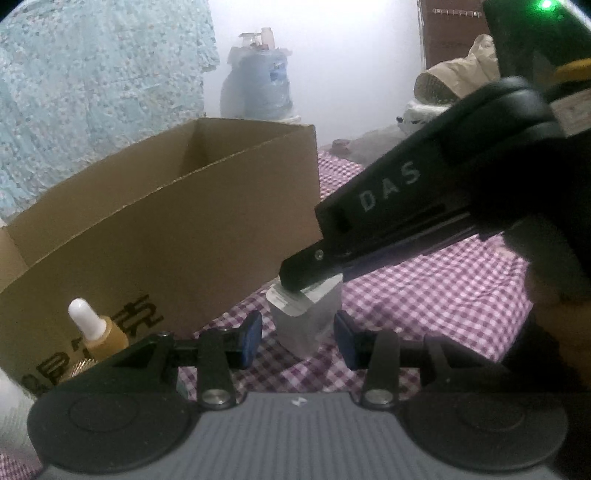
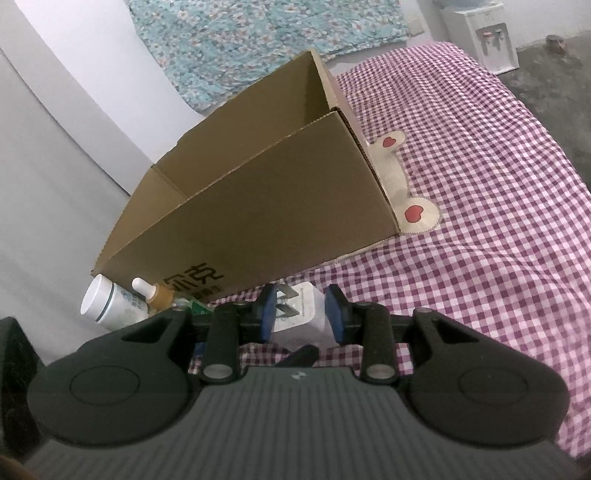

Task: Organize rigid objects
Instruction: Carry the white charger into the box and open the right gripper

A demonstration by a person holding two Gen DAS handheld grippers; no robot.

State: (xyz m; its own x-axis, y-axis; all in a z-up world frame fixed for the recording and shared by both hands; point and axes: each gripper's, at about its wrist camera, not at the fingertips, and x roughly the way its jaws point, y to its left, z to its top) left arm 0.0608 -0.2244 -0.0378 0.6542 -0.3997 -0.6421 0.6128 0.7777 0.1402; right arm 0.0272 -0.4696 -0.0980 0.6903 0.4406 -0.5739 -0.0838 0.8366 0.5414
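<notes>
A white plug adapter [image 1: 306, 317] stands on the purple checked cloth in front of an open cardboard box [image 1: 166, 221]. My left gripper [image 1: 298, 338] is open with its blue pads on either side of the adapter's base. My right gripper [image 1: 314, 277] comes down from the upper right onto the adapter's top. In the right wrist view the adapter [image 2: 301, 308], prongs pointing left, sits between the blue pads of my right gripper [image 2: 300, 312], which stand a little apart from it. The box [image 2: 258, 192] stands just behind.
A dropper bottle with a white bulb and amber neck [image 1: 94, 326] stands by the box's front left; it also shows in the right wrist view [image 2: 155, 293], beside a white pill bottle [image 2: 110, 304]. A beige heart patch [image 2: 402, 192] is sewn on the cloth. A water dispenser [image 2: 484, 33] stands far right.
</notes>
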